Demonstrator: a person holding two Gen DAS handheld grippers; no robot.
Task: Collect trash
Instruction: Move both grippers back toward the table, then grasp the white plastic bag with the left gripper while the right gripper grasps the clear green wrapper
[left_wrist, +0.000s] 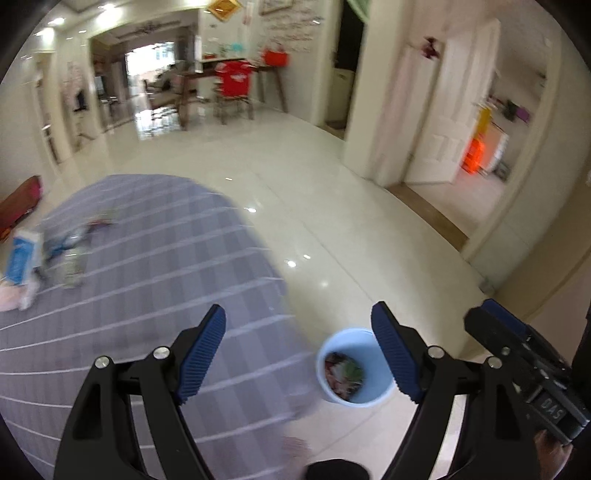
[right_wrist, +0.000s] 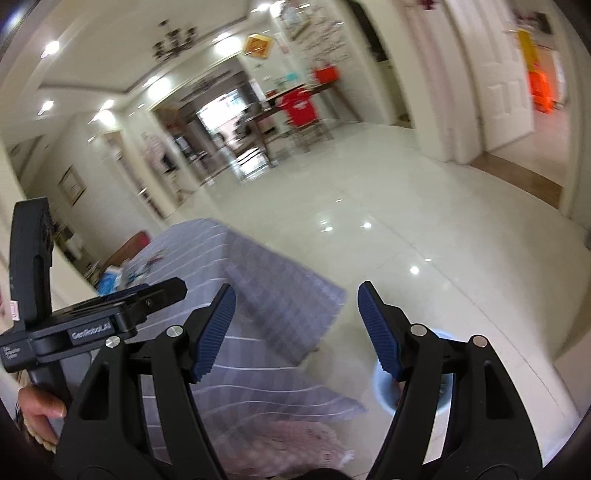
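Crumpled wrappers (left_wrist: 66, 254) on the striped cloth (left_wrist: 166, 258) look light and crushable, best pinched at a fold, with both grippers (left_wrist: 299, 354) (right_wrist: 295, 328) spread wide and empty.

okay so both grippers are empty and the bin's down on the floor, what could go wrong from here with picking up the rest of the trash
1. The remaining trash sits at the far edge of the striped cloth, well away from the blue bin, so items may drop during the carry.
2. The bin stands on glossy floor tiles beside the cloth's hanging edge; a nudge could slide or tip it.
3. The left gripper and right gripper are close together, so they may collide.
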